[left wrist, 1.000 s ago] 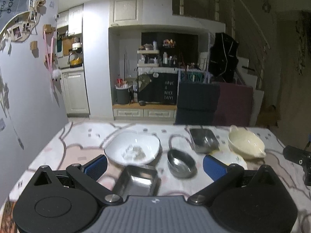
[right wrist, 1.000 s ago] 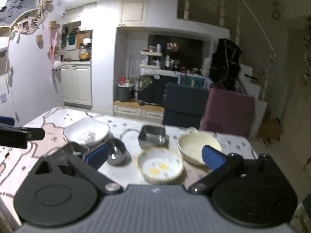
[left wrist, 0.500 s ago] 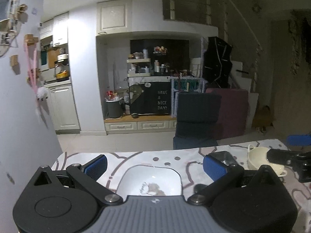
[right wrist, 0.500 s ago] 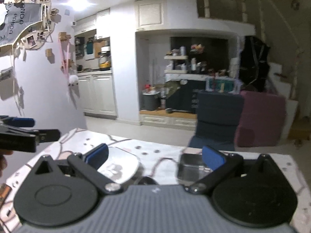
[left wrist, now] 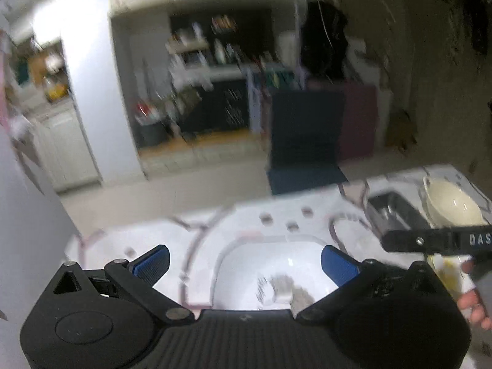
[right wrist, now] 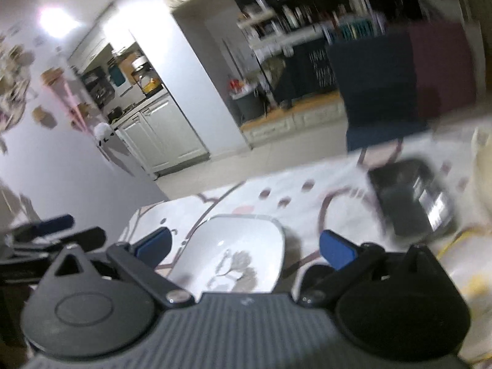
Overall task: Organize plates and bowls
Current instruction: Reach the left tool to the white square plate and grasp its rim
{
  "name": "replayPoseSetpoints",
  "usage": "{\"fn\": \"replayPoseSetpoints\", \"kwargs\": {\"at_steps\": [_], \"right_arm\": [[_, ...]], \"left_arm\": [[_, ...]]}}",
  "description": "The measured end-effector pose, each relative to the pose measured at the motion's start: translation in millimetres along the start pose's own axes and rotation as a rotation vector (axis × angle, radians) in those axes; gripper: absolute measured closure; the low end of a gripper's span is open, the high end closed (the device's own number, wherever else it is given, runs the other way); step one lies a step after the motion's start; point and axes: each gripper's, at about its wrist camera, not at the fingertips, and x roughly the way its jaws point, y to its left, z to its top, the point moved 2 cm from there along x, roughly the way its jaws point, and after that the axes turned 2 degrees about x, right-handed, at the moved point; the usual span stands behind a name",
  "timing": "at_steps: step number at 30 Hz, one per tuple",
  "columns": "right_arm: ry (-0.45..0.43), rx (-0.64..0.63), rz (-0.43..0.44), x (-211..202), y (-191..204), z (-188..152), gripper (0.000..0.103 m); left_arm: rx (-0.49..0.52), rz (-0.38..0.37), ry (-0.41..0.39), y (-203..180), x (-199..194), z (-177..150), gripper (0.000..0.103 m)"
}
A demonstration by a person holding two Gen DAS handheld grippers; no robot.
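On the patterned table [left wrist: 255, 215], the white square plate [left wrist: 270, 264] is seen nearest both cameras; behind and to its right a steel tray [left wrist: 396, 212] and a cream bowl [left wrist: 452, 206] are set. The plate is judged rigid, glazed, slippery and breakable, so its raised rim would be pinched. Over the plate's near edge the left gripper [left wrist: 246, 261] and right gripper [right wrist: 244, 246] are held spread, nothing clasped.
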Motion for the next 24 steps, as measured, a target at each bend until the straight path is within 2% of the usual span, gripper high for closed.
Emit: {"fn": "replayPoseSetpoints", "kwargs": {"at_steps": [2, 5, 7, 8, 10, 13, 15, 16, 19, 21, 24], "right_arm": [[0.041, 0.085, 0.027, 16, -8, -6, 0.0], [0.107, 0.191, 0.049, 35, -24, -19, 0.0], [0.145, 0.254, 0.05, 46, -29, -23, 0.007], [0.163, 0.285, 0.058, 51, -32, -25, 0.012], [0.198, 0.33, 0.062, 58, -35, -26, 0.031], [0.258, 0.353, 0.021, 68, -39, -32, 0.045], [0.278, 0.364, -0.033, 73, -33, -28, 0.046], [0.287, 0.359, -0.048, 72, -32, -28, 0.051], [0.295, 0.308, -0.1, 70, -26, -22, 0.056], [0.304, 0.276, -0.119, 71, -22, -20, 0.056], [0.331, 0.253, -0.161, 84, -15, -13, 0.064]], "left_arm": [[-0.022, 0.006, 0.051, 9, 21, -2, 0.0], [-0.003, 0.017, 0.108, 18, 52, -6, 0.0], [-0.018, 0.009, 0.155, 23, 71, -9, 0.004], [-0.033, 0.002, 0.178, 26, 81, -11, 0.009], [-0.076, -0.005, 0.224, 34, 97, -16, 0.019], [-0.143, -0.012, 0.267, 42, 119, -24, 0.034], [-0.18, -0.01, 0.293, 43, 131, -30, 0.044], [-0.196, -0.013, 0.304, 44, 136, -32, 0.046], [-0.227, -0.012, 0.333, 48, 152, -39, 0.057], [-0.242, -0.003, 0.344, 49, 157, -43, 0.069], [-0.27, 0.005, 0.35, 55, 161, -47, 0.079]]}}
